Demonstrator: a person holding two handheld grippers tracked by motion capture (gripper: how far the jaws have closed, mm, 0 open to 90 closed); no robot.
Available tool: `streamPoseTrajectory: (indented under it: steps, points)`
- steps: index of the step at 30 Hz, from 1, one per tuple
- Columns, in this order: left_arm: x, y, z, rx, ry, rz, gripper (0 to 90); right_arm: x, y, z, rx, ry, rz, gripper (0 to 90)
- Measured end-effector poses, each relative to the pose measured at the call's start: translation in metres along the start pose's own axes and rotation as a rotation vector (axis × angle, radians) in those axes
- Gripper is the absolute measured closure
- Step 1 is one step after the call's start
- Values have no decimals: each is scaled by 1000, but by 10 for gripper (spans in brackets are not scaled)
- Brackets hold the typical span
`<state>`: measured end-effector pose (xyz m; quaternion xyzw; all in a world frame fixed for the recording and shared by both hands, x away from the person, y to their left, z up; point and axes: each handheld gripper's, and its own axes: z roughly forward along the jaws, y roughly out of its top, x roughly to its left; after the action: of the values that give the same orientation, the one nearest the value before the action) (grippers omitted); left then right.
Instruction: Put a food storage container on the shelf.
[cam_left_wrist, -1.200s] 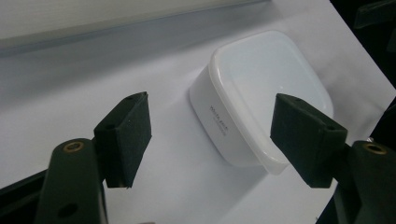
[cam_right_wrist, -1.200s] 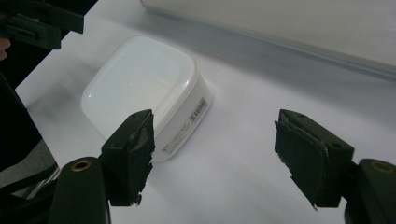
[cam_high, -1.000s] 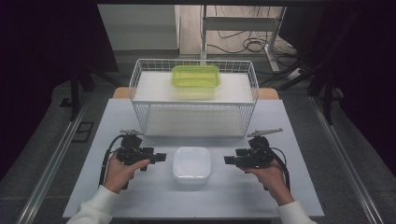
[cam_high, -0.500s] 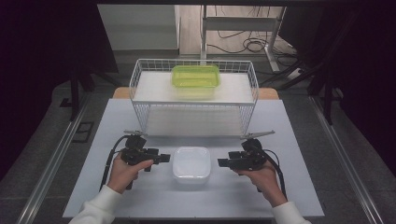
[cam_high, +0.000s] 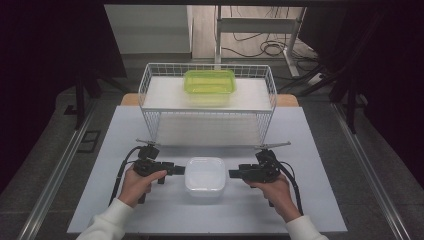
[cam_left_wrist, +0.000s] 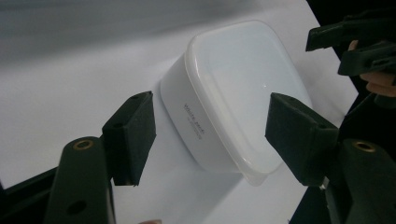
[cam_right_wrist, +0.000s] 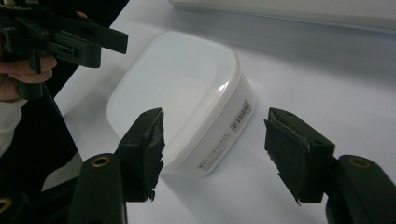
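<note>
Both pairs of fingers (cam_left_wrist: 135, 133) are released and have just been closing, left gripper (cam_high: 176, 169) and right gripper (cam_high: 234, 174) flanking the white lidded container (cam_high: 205, 175) near the table's (cam_high: 310, 150) front edge.

white lidded box (cam_high: 205, 175) | lime-green tub (cam_high: 210, 82) | white wire basket (cam_high: 150, 80) | black grippers | pale grey table (cam_high: 310, 150)

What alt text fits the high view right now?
A white lidded container sits on the pale table between the left gripper and right gripper, both open. Behind, a green container rests on a white wire rack.
</note>
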<state>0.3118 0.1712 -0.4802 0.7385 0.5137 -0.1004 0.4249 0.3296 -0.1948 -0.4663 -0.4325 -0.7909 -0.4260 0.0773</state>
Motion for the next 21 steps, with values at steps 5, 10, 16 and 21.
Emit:
streamPoseTrajectory:
  steps: [5, 10, 16, 21]
  points:
    - [2, 0, 4, 8, -19, -17, 332, 0, -2, 6, 7, 13, 14, 387]
    - [3, -1, 7, 19, -27, -18, 340, 1, -3, 12, 13, 31, 28, 393]
    - [3, -2, 11, 22, -40, -27, 362, 1, -4, 17, 18, 49, 41, 407]
    - [5, -2, 13, 27, -65, -50, 379, -1, -6, 22, 24, 59, 62, 416]
